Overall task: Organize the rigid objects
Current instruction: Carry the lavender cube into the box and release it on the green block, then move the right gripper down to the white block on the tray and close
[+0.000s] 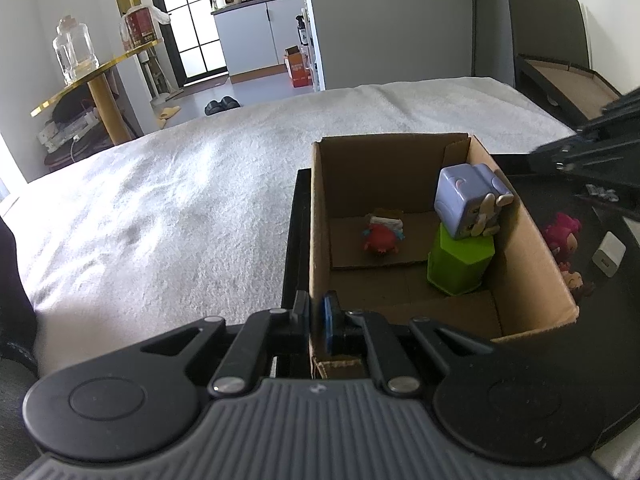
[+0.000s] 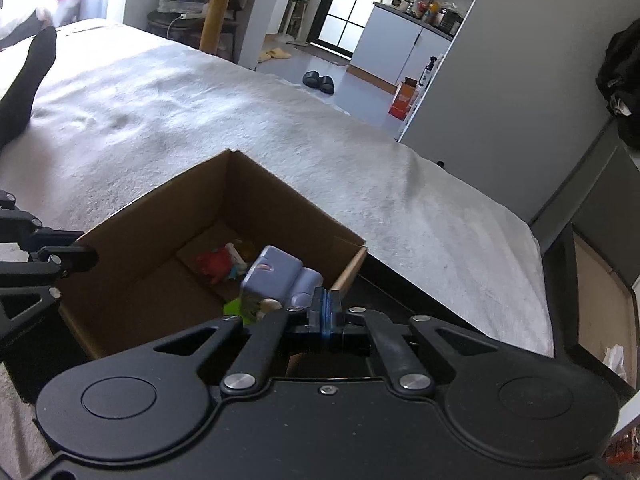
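Observation:
An open cardboard box (image 1: 528, 248) sits on a black tray (image 1: 294, 240) on the white bed cover. Inside it a lilac cube toy (image 1: 466, 200) rests on a green block (image 1: 460, 264), and a red figure (image 1: 382, 236) lies at the back. My left gripper (image 1: 316, 320) is shut on the box's near left wall. The box (image 2: 132, 264) also shows in the right wrist view with the lilac toy (image 2: 272, 276), the green block (image 2: 236, 307) and the red figure (image 2: 214, 262). My right gripper (image 2: 326, 308) is shut and empty, above the box's near corner.
A pink figure (image 1: 562, 234) and a white cube (image 1: 608, 259) lie on the tray right of the box. The white bed cover (image 1: 180, 208) spreads left and behind. A gold round table (image 1: 92, 70) with jars stands beyond the bed. An open brown box (image 1: 568, 84) is at the far right.

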Motion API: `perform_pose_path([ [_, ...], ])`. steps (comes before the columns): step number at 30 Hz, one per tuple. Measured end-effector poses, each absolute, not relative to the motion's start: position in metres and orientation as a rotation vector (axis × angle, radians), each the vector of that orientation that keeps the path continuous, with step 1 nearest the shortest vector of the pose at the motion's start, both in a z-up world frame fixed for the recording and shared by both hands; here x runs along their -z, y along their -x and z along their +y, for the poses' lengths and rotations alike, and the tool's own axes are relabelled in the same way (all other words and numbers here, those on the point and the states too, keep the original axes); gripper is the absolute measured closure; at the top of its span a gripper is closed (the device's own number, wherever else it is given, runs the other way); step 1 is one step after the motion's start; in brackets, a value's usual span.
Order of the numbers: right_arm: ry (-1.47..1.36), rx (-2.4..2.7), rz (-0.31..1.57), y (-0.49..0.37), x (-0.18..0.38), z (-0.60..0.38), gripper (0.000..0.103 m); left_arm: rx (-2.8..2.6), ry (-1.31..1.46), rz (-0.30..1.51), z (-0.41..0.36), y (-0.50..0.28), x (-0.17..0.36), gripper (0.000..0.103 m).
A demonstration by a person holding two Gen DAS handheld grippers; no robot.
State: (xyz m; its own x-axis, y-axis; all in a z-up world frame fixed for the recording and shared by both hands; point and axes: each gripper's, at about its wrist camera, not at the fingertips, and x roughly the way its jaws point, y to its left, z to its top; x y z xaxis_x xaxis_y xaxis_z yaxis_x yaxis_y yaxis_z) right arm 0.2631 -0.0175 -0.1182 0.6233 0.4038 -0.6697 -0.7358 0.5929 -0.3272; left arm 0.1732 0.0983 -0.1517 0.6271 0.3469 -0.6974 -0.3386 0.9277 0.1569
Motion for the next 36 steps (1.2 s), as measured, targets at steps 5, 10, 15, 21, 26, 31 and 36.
perform_pose_path([
  [5, 0.597, -0.672, 0.613, -0.271, 0.118, -0.043, 0.098, -0.402, -0.034, 0.818, 0.095, -0.175, 0.153, 0.092],
  [10, 0.525, -0.622, 0.655, -0.278, 0.121, -0.070, 0.090, -0.400, -0.021, 0.823, 0.094, -0.179, 0.149, 0.055],
  [15, 0.487, -0.590, 0.680, -0.280, 0.127, -0.095, 0.080, -0.422, -0.050, 0.818, 0.090, -0.179, 0.145, 0.031],
  [21, 0.425, -0.569, 0.731, -0.286, 0.141, -0.120, 0.073, -0.427, -0.067, 0.828, 0.084, -0.183, 0.144, 0.024],
  [26, 0.371, -0.569, 0.757, -0.286, 0.149, -0.132, 0.054, -0.412, -0.093, 0.831, 0.073, -0.187, 0.142, 0.017],
  [31, 0.328, -0.556, 0.782, -0.290, 0.160, -0.147, 0.051, -0.399, -0.118, 0.836, 0.061, -0.191, 0.141, 0.015],
  [36, 0.298, -0.537, 0.791, -0.301, 0.171, -0.162, 0.051, -0.390, -0.123, 0.856, 0.054, -0.197, 0.143, 0.015],
])
